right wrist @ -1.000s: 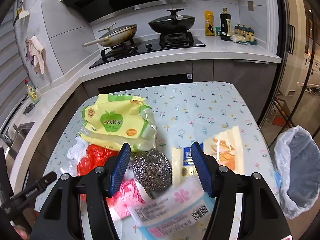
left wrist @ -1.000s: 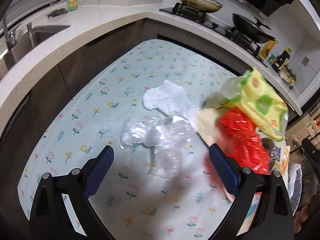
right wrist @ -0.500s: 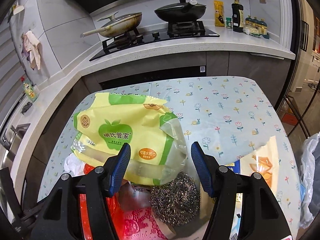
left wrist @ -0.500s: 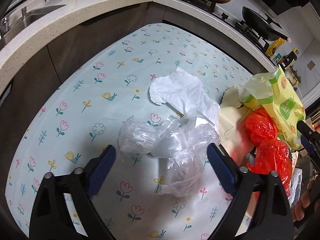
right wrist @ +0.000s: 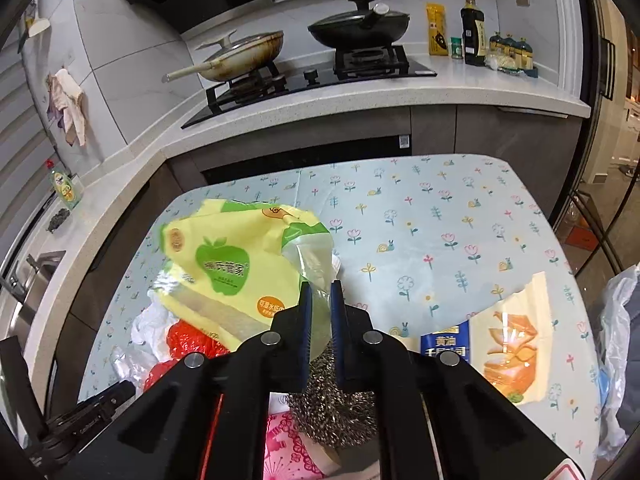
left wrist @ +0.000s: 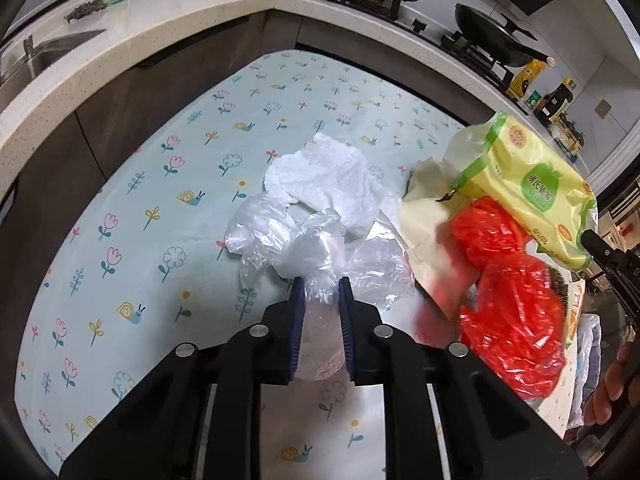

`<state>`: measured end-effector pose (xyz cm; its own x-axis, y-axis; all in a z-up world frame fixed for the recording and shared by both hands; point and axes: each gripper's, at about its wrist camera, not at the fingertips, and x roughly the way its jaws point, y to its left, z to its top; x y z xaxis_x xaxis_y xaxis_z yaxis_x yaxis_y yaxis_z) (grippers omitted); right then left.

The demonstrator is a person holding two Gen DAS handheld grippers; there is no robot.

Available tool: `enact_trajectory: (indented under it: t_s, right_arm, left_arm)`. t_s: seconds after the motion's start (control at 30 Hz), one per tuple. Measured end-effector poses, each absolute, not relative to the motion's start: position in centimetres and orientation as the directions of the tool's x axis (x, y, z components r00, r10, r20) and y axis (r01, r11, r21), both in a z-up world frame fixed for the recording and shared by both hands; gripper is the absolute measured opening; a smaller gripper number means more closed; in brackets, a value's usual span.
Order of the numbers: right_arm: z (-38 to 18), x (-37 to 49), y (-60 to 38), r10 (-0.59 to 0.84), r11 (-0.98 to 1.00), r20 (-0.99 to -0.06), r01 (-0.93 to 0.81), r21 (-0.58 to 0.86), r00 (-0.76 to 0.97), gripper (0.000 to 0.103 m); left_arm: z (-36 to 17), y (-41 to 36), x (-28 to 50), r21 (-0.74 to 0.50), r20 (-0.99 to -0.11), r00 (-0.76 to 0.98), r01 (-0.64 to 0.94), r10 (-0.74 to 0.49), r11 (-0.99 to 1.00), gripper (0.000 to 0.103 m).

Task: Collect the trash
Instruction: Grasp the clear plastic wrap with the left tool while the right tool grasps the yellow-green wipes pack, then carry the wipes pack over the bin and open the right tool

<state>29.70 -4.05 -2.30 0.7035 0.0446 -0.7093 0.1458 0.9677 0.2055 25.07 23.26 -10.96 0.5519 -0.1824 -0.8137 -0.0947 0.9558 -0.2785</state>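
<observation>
Kitchen counters wrap around two sides of my bench (left wrist: 132, 184), which wears a pale floral cloth; a sink (left wrist: 36, 56) sits far left and a stove (right wrist: 308, 76) with two pans stands behind.

My left hand-held gripper (left wrist: 321, 292) is nearly closed, its blue pads pinching a crumpled clear plastic bag (left wrist: 304, 240) that bunches up between them and spreads out ahead on the cloth. Just beyond it, touching, lies a crumpled white paper (left wrist: 324, 180). Left of that bag I see a wide stretch of bare cloth running to the bench's rounded edge, with dark cabinet fronts below the counter beyond.

Right of the clear bag sits a red plastic bag (left wrist: 508, 280), partly on a cream wrapper (left wrist: 432, 220).

My right hand-held gripper (right wrist: 321, 292) is clenched on the clear end flap of a yellow-green wipes pack (right wrist: 228, 264), which looks tilted above the red bag. Directly below that gripper I see a steel wool scourer (right wrist: 340, 412) with a pink wrapper (right wrist: 288, 452) beside it. Further right, a cream and blue snack wrapper (right wrist: 504, 340) lies flat near the bench's right edge. Past that edge hangs a white bin bag (right wrist: 616, 340). The far half of the cloth is open up to the counter.
</observation>
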Motion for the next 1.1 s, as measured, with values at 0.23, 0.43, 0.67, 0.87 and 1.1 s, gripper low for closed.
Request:
enact_trajectory:
  t_s: [0.23,0.43,0.67,0.87,1.1]
  right_arm:
    - [1.2,26.6,-6.5,0.019,0.956,-0.644,0.175,0.236,0.764,0.006]
    - [4.3,23.1,-9.6,-0.025,0.944,-0.589,0.213,0.252,0.808,0.006]
    - [6.4,18.4,-14.4,-0.085,0.92,-0.55,0.277,0.277,0.831,0.006]
    - [6.8,13.9,-19.4,-0.147,0.887,-0.539,0.352,0.299,0.83,0.006]
    - [6.3,8.2,-25.8,-0.244,0.831,-0.542,0.461,0.312,0.805,0.006]
  left_arm:
    - [-7.0,21.9,23.3,-0.288,-0.768,0.61,-0.057,-0.194,0.956,0.016]
    - [-2.8,19.7,21.4,-0.297,-0.715,0.662,0.005,-0.225,0.955,0.015]
    - [1.3,14.4,19.3,-0.296,-0.66,0.692,0.119,-0.293,0.948,0.016]
    - [3.7,7.5,17.5,-0.283,-0.628,0.683,0.246,-0.373,0.927,0.016]
    - [4.9,-2.2,14.8,-0.255,-0.615,0.629,0.41,-0.474,0.875,0.016]
